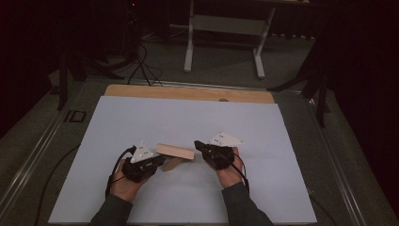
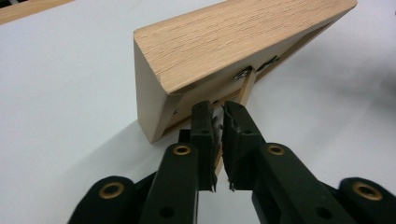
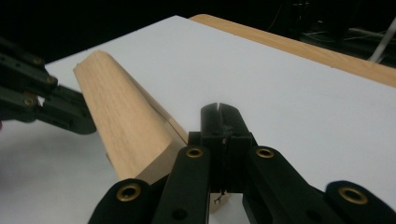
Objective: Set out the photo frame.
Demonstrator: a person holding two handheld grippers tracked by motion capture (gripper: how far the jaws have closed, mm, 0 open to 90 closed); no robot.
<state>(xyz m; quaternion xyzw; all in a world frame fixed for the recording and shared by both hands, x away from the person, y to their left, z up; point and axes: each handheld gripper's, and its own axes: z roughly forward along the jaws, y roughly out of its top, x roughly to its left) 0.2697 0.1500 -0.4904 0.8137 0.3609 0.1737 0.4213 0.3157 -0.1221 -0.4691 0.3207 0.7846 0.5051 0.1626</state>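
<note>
Wooden frame [image 1: 175, 151] sits near the middle of the white sheet [image 1: 197, 117], between the two grippers, tilted, front face up and propped on its back stand [image 2: 246, 87]. Judgement: it looks like a photo frame with an easel leg, and the job in hand seems to be working that leg or the back panel. Left gripper [image 2: 218, 140] comes in from behind and below: its jaws are nearly together, pinched on the thin wooden stand strip, which runs down between the pads. That grip probably steadies or swings the leg while the frame's lower edge rests on the sheet. Right gripper [image 3: 224, 140] sits at the frame's other end, jaws clenched fully together; a sliver of pale wood shows just below the tips, but whether anything is clamped between them cannot be told. Likely it is bracing or nipping the frame's edge so the frame does not slide. Count: one frame, one stand strip, two grippers, two hands, each hand wrapped round its gripper body. Sheet lies on a wooden tabletop [image 1: 188, 92], whose far edge shows beyond it.
</note>
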